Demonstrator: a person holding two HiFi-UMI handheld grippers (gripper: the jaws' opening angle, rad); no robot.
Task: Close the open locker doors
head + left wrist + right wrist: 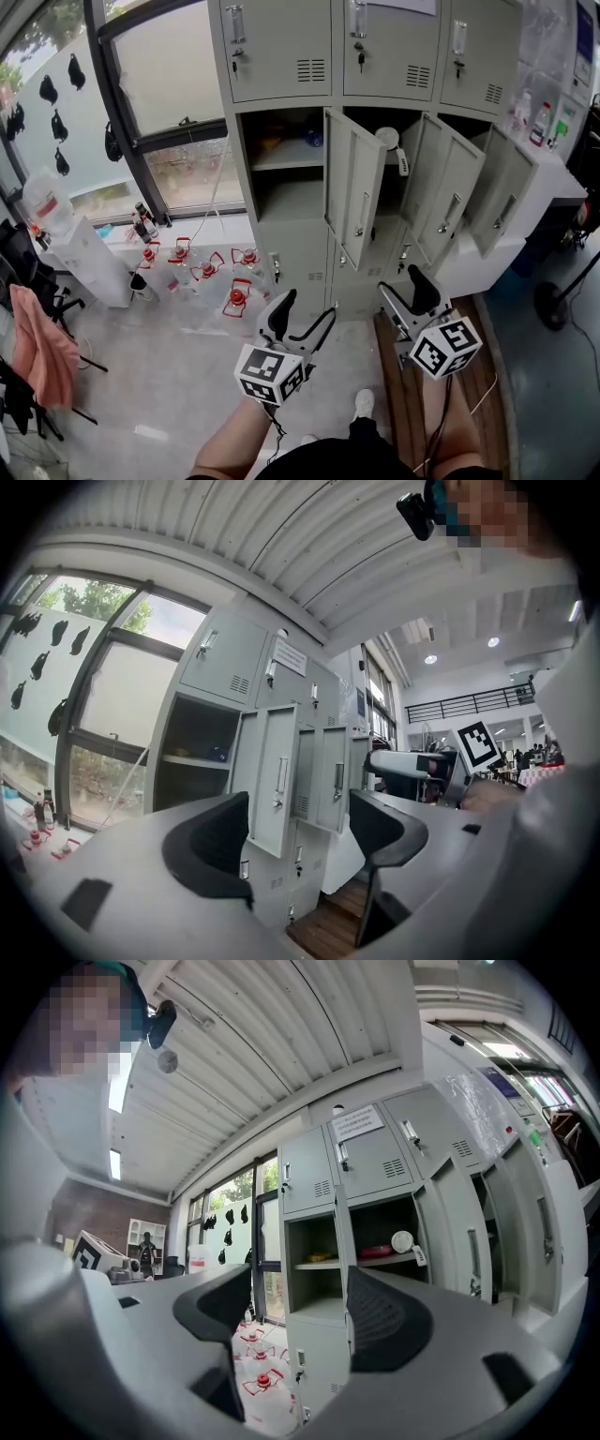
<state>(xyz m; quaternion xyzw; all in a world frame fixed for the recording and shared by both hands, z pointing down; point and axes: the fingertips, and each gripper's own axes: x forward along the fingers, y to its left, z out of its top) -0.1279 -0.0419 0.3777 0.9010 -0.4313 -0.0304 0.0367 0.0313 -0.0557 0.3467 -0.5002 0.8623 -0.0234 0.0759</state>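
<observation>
Jaws of left gripper [302, 323] and right gripper [405, 298] are seen wide apart, with nothing held or touched. Three open locker doors [354, 187] are swung outward from the grey lockers [281, 47], ahead of both jaws and well apart. Open floor [169, 375] is seen between.
</observation>
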